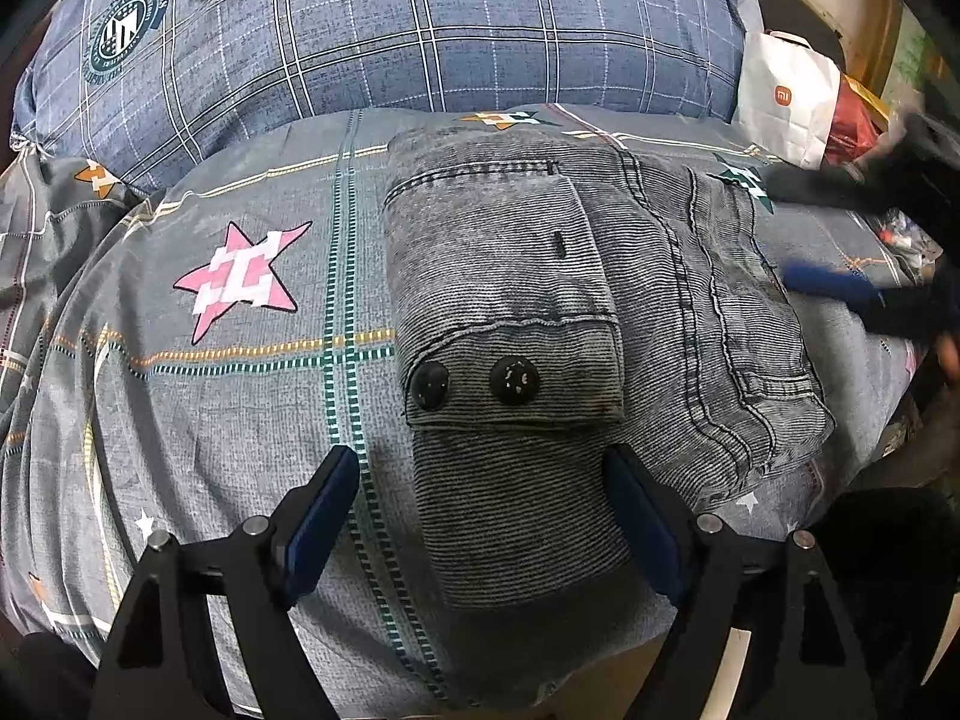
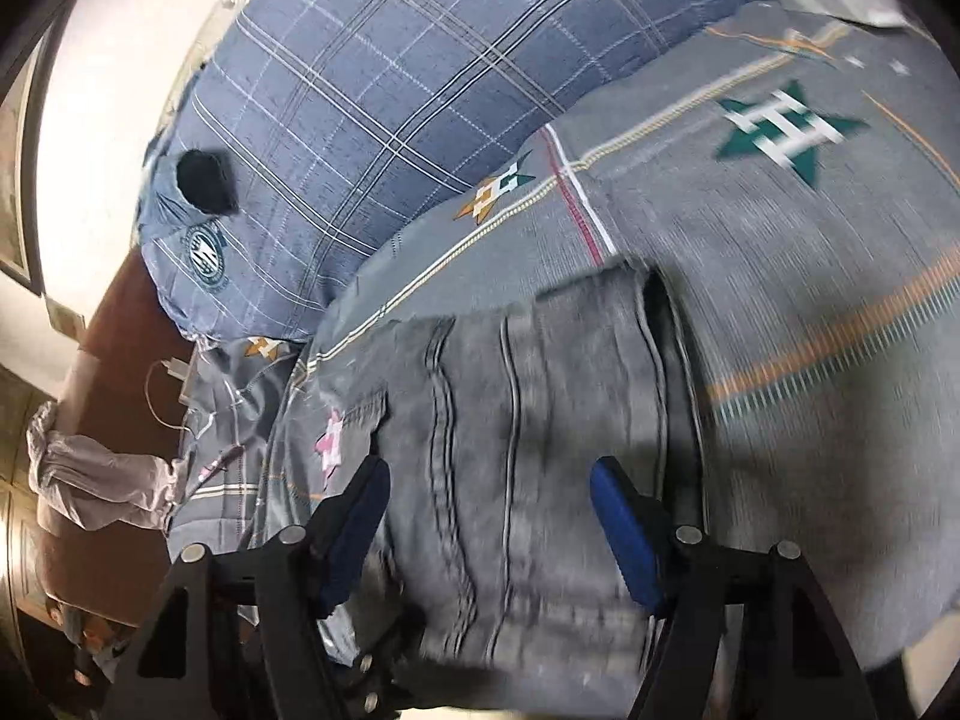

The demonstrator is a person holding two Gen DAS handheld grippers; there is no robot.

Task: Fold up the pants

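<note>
Pants (image 1: pixel 528 324) lie folded into a compact grey bundle on the star-print bedsheet (image 1: pixel 240 372).
Left gripper (image 1: pixel 480 516) hangs spread wide over their near edge, gripping nothing; right gripper (image 2: pixel 489 516) likewise gapes empty above them.

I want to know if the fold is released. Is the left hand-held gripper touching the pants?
Cannot tell. In the left wrist view the left hand-held gripper stands open astride the folded pants, but no clear gap or contact shows.

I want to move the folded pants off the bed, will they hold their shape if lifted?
Probably not: the pants are soft ribbed cloth in loose stacked layers, so they would likely sag and unfold. Their thick seams suggest some weight.
</note>
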